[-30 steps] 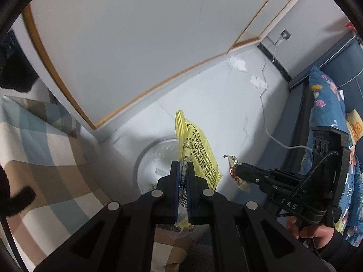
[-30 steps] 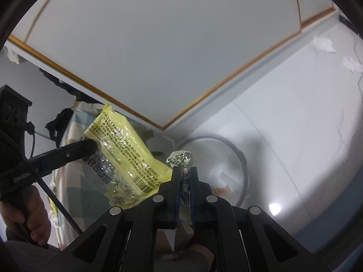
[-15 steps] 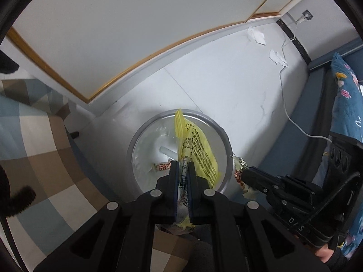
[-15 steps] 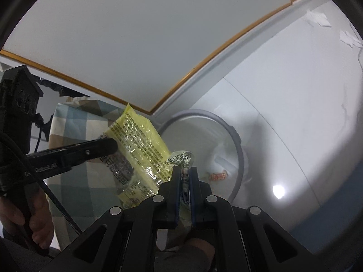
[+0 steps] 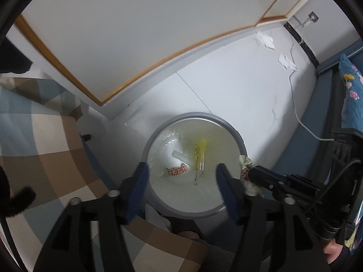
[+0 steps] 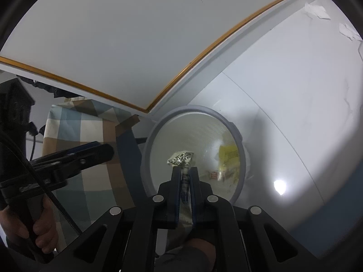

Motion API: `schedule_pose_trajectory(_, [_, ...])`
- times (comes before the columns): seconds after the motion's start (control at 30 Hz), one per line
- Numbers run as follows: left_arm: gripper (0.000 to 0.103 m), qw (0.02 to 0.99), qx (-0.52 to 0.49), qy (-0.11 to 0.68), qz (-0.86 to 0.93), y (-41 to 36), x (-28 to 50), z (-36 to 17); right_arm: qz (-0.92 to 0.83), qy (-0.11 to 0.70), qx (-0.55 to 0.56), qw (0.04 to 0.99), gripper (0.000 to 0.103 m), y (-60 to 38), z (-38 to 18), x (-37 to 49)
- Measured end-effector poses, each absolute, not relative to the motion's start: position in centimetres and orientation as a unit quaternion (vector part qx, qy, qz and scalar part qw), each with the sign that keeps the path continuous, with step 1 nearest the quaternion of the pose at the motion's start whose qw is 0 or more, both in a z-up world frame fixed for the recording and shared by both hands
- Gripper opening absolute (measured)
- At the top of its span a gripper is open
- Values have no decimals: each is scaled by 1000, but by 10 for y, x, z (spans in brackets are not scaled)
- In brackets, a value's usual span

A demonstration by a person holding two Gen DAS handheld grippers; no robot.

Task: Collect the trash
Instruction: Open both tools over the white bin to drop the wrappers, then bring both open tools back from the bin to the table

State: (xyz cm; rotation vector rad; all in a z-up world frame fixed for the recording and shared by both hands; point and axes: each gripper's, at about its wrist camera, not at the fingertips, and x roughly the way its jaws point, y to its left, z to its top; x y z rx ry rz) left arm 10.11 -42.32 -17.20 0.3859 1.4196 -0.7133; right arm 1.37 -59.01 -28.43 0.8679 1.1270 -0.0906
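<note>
Landmark: round grey plastic trash bin (image 5: 236,136) (image 6: 242,158) with a pale translucent liner, standing on the white floor (image 5: 238,83) (image 6: 295,104) just beside the white wardrobe panel with an orange-brown edge strip (image 5: 127,34) (image 6: 136,34).

Left hand-held gripper (image 5: 182,180) (image 6: 106,150): its jaws are spread wide over the near side of the bin's mouth, and nothing lies between the blue pads (image 5: 140,181).

Yellow printed plastic snack bag (image 5: 199,154) (image 6: 230,158): blurred, inside the bin, free of both grippers.

Other contents of the bin: a small red-and-white checked wrapper (image 5: 178,170) (image 6: 213,175) and a white strip of paper (image 5: 181,156) on the bottom.

Right hand-held gripper (image 6: 185,170) (image 5: 251,172): jaws pressed closed on a crumpled silver-white printed wrapper (image 6: 180,158) (image 5: 245,164), held above the bin's rim on the right side.

Around the bin: a checked brown, cream and blue fabric (image 5: 45,136) (image 6: 74,122) hangs to its left; a dark blue bed frame (image 5: 317,104) with a blue floral cover (image 5: 351,79) stands to its right.

Farther off: crumpled white tissues (image 5: 265,39) (image 6: 317,11) lie on the floor well beyond the bin, and a white cable (image 5: 295,104) runs from a wall socket (image 5: 313,18) toward the bed.

In the way: only the right hand-held gripper's tip and its wrapper overlap the bin's rim.
</note>
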Motion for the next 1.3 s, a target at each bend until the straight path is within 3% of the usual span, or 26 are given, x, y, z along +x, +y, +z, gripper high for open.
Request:
schedule_pose_trajectory(0.6, [67, 734, 116, 600, -295, -389, 114, -138, -26, 528, 377, 761, 10, -573, -280, 23])
schedule_pose_trajectory(0.8, [67, 760, 98, 576, -285, -372, 111, -117, -47, 516, 368, 772, 29, -577, -260, 16])
schedule_pose_trajectory(0.97, [67, 786, 68, 553, -269, -346, 112, -92, -57, 491, 346, 798, 31, -575, -223, 15])
schedule_pose_trajectory(1.13, [67, 815, 50, 519, -253, -316, 109, -64, -57, 455, 312, 832, 39, -565, -172, 14])
schedule_pose_trajectory(1.3, [78, 845, 28, 482, -232, -278, 103, -39, -45, 414, 274, 867, 44, -546, -115, 15])
